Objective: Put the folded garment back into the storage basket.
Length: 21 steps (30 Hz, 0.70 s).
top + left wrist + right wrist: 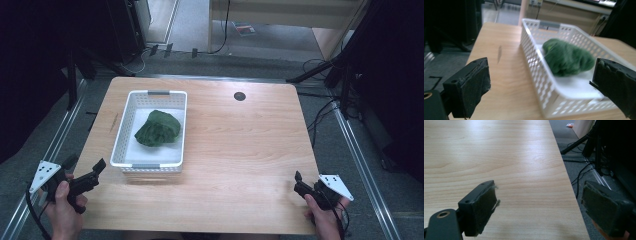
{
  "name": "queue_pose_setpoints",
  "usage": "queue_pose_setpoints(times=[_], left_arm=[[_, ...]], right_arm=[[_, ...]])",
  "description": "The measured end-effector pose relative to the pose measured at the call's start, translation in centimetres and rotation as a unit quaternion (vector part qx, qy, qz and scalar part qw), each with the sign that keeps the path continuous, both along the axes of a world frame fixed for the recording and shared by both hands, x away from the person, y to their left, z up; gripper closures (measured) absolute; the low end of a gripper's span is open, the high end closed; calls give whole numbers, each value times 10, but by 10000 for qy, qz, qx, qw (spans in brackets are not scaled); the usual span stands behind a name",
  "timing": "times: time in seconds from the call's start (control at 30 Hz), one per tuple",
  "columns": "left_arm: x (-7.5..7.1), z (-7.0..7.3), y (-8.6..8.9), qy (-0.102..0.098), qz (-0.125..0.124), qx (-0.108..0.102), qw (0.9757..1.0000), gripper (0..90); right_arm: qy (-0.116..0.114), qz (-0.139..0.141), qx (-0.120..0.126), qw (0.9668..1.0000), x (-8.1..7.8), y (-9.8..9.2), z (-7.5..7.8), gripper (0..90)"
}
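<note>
The crumpled dark green cloth point(158, 128) lies in the white perforated plastic basket point(123, 132), far-right of the nearer left gripper point(100, 166); both grippers' jaws spread, empty.

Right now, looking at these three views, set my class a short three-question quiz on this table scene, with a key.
1. True or false: the green cloth lies inside the white basket.
2. Which gripper is nearer the basket? A) the left gripper B) the right gripper
3. Fill in: the jaws of both grippers stand ____, holding nothing.

Key:
1. True. The cloth sits bunched on the basket's floor.
2. A. The left gripper points at the basket from the table's near left corner; the right one is at the near right corner.
3. Open. Each gripper view shows a wide gap between the two pads.
</note>
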State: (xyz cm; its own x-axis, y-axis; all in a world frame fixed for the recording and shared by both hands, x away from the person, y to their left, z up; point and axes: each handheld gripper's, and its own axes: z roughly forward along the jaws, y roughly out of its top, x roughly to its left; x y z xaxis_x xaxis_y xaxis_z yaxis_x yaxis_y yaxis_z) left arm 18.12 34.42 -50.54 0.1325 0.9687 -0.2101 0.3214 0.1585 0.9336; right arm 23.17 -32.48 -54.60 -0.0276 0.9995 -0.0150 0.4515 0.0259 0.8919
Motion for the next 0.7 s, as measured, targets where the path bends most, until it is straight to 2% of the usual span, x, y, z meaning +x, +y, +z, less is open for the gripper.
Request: queue_pose_setpoints(times=[0.07, 0.2, 0.27, 0.3, 0.33, 0.4, 0.5, 0.63, 0.7], left_arm=[[-2, -9, 6, 51, 30, -122, 9999, 16], [-6, -28, 15, 159, 90, -91, 9998, 16], [-8, -36, 17, 218, 157, 117, 9996, 16], [-10, -40, 17, 254, 176, 374, 9988, 16], [-11, -43, 17, 255, 171, 441, 9986, 16], [-12, -46, 21, 252, 137, 353, 9990, 16], [-12, -48, 24, 221, 243, 179, 9993, 16], [-11, -47, 22, 259, 182, 294, 9991, 16], [-11, -47, 23, 287, 152, 226, 9992, 16]], right_arm=[[-3, -19, 17, 10000, 0, 0, 0, 130], [-6, -16, 13, 10000, 0, 0, 0, 130], [-16, -16, 40, 10000, -1, 0, 0, 130], [-18, -23, 54, 10000, -1, -1, 0, 129], [-17, -27, 66, 10000, -1, -1, 0, 129], [-27, -25, 71, 10000, -1, -1, 0, 129], [-28, -1, 79, 10000, -1, -2, 0, 129], [-12, 41, 120, 9999, 0, -2, 0, 128], [1, 38, 139, 9999, 0, -3, 0, 128]])
